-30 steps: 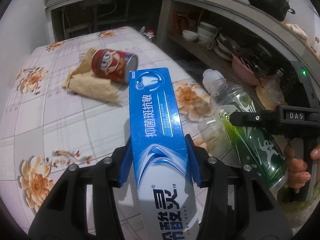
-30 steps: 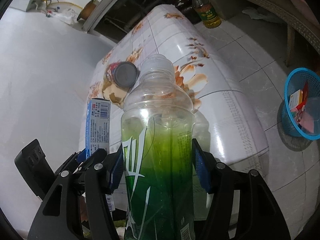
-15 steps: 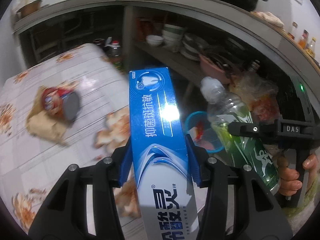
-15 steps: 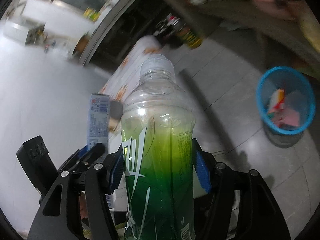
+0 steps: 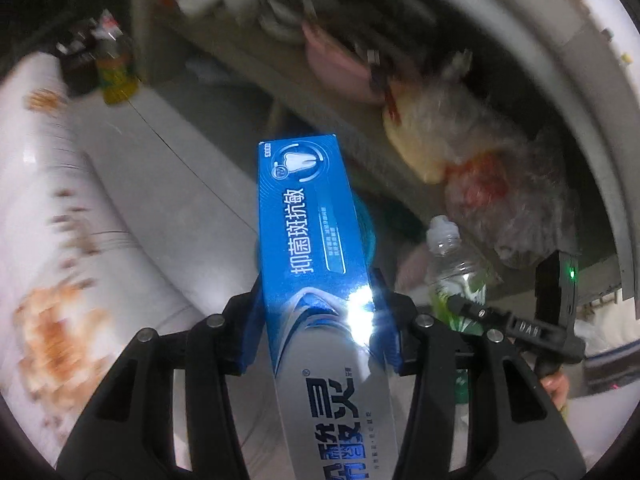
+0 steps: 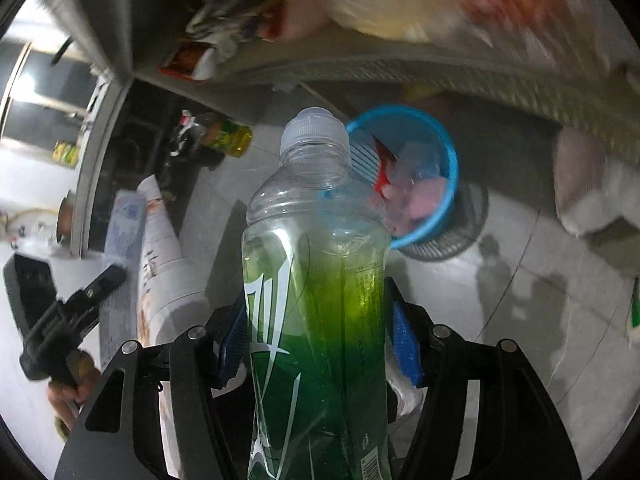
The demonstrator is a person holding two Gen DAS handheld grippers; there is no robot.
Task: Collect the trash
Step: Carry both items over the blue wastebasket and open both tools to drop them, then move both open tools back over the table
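Observation:
My left gripper [image 5: 320,320] is shut on a blue toothpaste box [image 5: 308,232], which sticks out forward over the grey floor and hides most of the blue basket [image 5: 366,228] behind it. In the right wrist view my right gripper [image 6: 318,334] is shut on a clear bottle with a green label [image 6: 316,280]. Just past the bottle's cap, a blue basket [image 6: 444,148] stands on the floor with red and pink scraps inside. The same bottle [image 5: 454,264] and right gripper show at the right of the left wrist view.
The flowered table [image 5: 48,248] lies to the left, its edge close by. A low shelf with dishes and plastic bags [image 5: 500,184] runs behind the basket. An oil bottle [image 6: 228,136] stands on the floor by the shelf. A hand [image 6: 72,388] holds the left gripper's handle.
Both grippers have swung away from the table toward the floor and shelf, still carrying the box and the bottle. The basket now sits much nearer, straight ahead of the bottle.

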